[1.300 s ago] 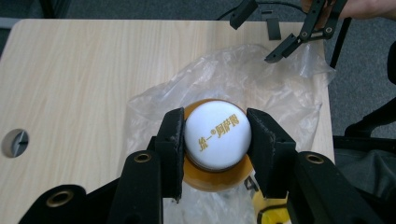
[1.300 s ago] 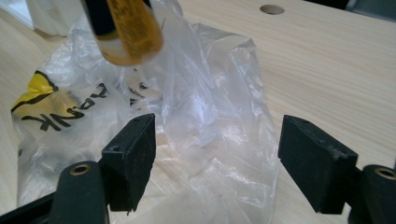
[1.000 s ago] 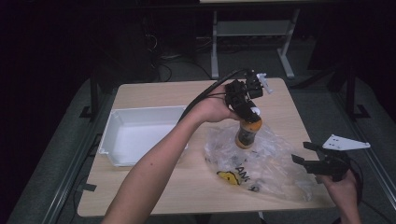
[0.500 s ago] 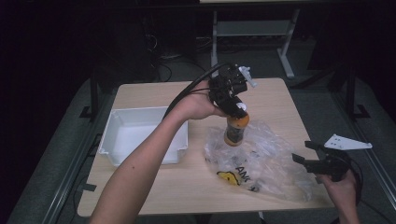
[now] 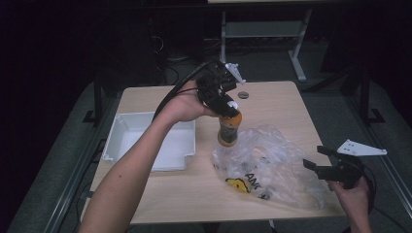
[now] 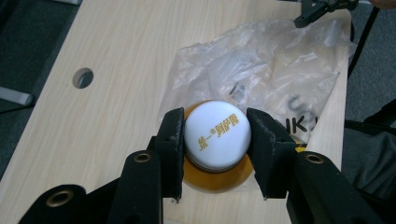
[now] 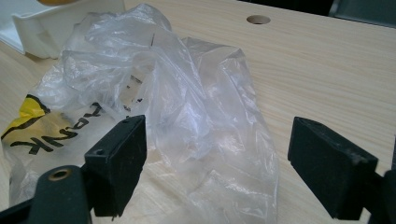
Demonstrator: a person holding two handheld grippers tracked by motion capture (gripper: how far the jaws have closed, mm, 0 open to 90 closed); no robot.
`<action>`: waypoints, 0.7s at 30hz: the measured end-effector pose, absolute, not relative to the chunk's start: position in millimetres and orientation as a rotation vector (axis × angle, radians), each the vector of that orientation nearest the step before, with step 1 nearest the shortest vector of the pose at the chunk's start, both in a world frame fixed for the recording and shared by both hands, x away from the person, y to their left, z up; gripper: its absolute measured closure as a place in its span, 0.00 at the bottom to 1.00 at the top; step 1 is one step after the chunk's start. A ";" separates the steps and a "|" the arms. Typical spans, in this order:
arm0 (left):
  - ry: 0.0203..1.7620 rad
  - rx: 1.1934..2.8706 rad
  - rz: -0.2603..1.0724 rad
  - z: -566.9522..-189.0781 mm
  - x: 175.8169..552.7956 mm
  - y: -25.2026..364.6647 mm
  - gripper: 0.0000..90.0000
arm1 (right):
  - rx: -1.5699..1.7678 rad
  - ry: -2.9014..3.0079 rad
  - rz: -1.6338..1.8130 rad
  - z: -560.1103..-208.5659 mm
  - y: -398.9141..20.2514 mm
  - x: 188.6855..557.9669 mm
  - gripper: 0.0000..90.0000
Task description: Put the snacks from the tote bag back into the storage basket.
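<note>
An orange bottle (image 5: pixel 228 130) with a white printed cap (image 6: pixel 217 134) hangs upright just above the table, at the left edge of a crumpled clear plastic bag (image 5: pixel 272 165). My left gripper (image 5: pixel 227 108) is shut on the cap from above, a pad on each side of it. At the table's right front, my right gripper (image 5: pixel 314 156) points at the bag's right end. Its jaws have just been opening and stand wide apart (image 7: pixel 217 140). The bag (image 7: pixel 187 107) lies loose on the wood between and beyond them, and neither pad presses on it.
A white tray (image 5: pixel 116 131) sits on the left half of the wooden table, close to the bottle. A round hole (image 5: pixel 243 94) is in the tabletop behind the bottle. The bag carries yellow and black print (image 5: pixel 240 183). Dark floor and table legs surround the table.
My left gripper has carried the bottle to the left and slightly up, from over the bag to its left edge. The right hand has stayed where it was.
</note>
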State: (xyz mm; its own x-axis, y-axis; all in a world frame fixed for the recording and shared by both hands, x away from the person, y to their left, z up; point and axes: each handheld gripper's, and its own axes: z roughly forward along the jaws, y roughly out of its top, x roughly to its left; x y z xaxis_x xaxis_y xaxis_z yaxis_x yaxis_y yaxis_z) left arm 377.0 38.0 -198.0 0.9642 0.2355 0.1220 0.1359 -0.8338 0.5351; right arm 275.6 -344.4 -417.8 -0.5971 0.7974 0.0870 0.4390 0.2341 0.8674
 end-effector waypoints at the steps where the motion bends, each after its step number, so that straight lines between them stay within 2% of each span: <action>1: 0.270 2.562 0.247 -197.4 377.4 40.6 0.66 | 1.141 2.141 1.306 -418.1 -343.9 276.0 0.21; 21: 0.347 2.546 0.270 -184.1 374.5 87.5 0.66 | 1.126 2.176 1.288 -419.2 -334.5 274.3 0.21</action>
